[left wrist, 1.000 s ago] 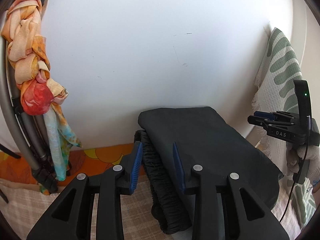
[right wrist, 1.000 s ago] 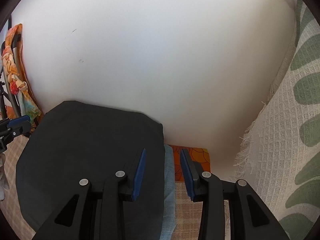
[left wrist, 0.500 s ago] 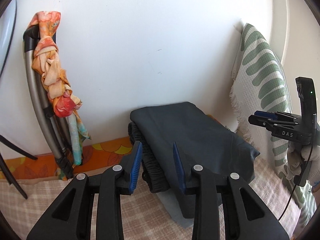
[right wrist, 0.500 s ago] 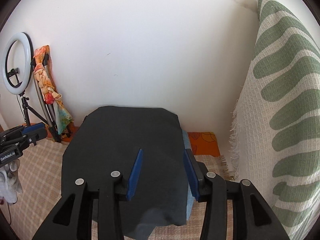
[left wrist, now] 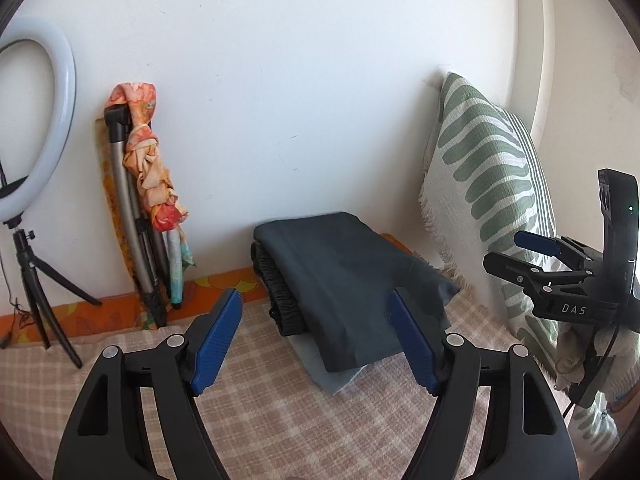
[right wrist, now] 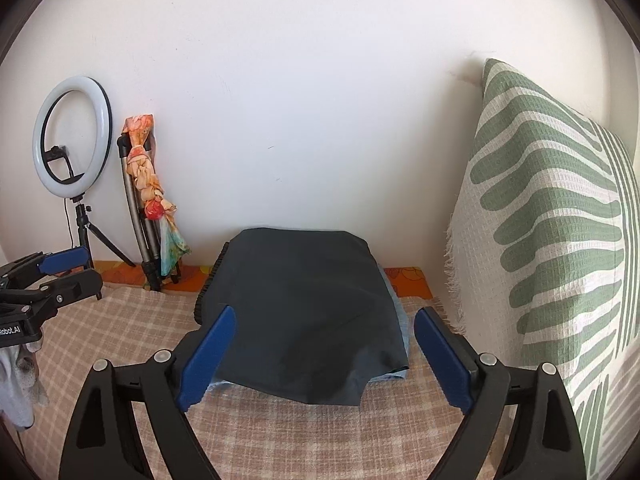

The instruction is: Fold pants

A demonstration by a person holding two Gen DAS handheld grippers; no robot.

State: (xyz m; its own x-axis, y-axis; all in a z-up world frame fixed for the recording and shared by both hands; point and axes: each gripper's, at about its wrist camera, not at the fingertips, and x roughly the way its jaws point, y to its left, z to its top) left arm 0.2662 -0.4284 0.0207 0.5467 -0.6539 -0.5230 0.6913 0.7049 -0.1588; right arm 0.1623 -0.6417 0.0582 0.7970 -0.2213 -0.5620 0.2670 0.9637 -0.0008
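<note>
Since the earlier frames both grippers have drawn back and upward from the folded dark charcoal pants [right wrist: 304, 312], so that the white ring light on its black tripod [right wrist: 72, 136] has come into both views. The left gripper [left wrist: 316, 340] and the right gripper [right wrist: 324, 356] have jaws that are opening, already wide apart, with nothing pressed between the blue pads; the garment lies beyond the fingertips, untouched.

The pants rest as a compact rectangular stack on the beige checked blanket [right wrist: 280, 432], close to the white wall [right wrist: 320, 100], atop a pale blue-grey cloth [left wrist: 340, 378] that shows at the stack's near and right edges. The ribbed elastic waistband [left wrist: 280, 296] forms the left edge. A green-and-cream leaf-patterned cushion [right wrist: 560, 240] stands just beside the stack on the right.

The fabric looks thin, soft and light, probably smooth enough to slide layer on layer; one near corner droops loosely. Any further hold is best taken at the thick waistband or by pinching all layers at a folded edge, to keep the stack from slipping open. The fold appears essentially complete.
</note>
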